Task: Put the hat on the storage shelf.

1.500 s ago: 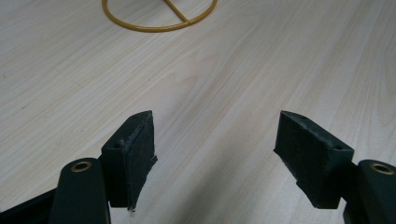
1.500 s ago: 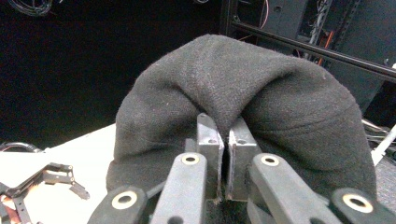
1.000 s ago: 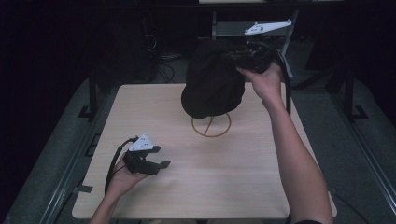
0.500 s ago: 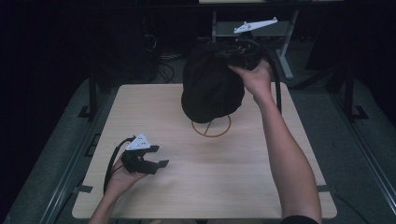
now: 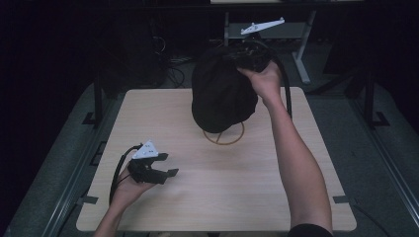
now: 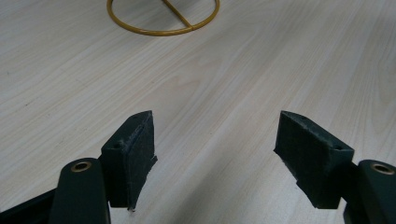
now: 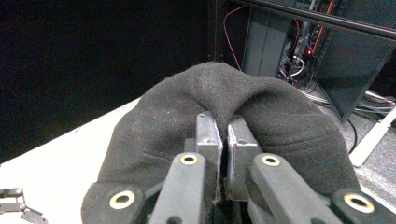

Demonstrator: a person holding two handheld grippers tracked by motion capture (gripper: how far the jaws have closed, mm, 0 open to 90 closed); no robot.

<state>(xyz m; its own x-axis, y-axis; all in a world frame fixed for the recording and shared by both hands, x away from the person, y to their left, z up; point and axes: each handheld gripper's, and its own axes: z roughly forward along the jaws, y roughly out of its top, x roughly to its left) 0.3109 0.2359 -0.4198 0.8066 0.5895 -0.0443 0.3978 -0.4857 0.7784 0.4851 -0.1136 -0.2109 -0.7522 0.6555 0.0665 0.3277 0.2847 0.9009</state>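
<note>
With the right tool (image 5: 249, 53) pinching a fold at the crown of the soft black fleece hat (image 5: 222, 96), as in the high view, go slowly and straight along the vertical. Looks like a step of carrying the hat on or off the thin gold wire stand with a ring base (image 5: 225, 137); cannot tell which. Hangs over the far middle of the pale wooden table (image 5: 207, 197), directly above the ring, with the stem hidden under the cloth. Avoid dragging sideways: probably enough to tip so light a stand. Mind the right hand (image 5: 267, 79) and its cable, close beside the hat.

Leave the left tool (image 5: 165, 167) where it rests, low at the near left of the table, well apart from the stand.

In the left gripper view, note the left tool (image 6: 215, 135) spread wide, holding nothing, above bare table (image 6: 289, 60), with the gold ring (image 6: 140, 30) ahead of it. Could serve to steady the ring base if the stand starts to wobble.

In the right gripper view, check the bite: right tool (image 7: 223, 135) pressed together on a raised ridge of hat (image 7: 154, 126), cloth bunching up between the jaws. Seems a shallow hold on a fold alone, so no jerks, or the fabric may slip free.
</note>
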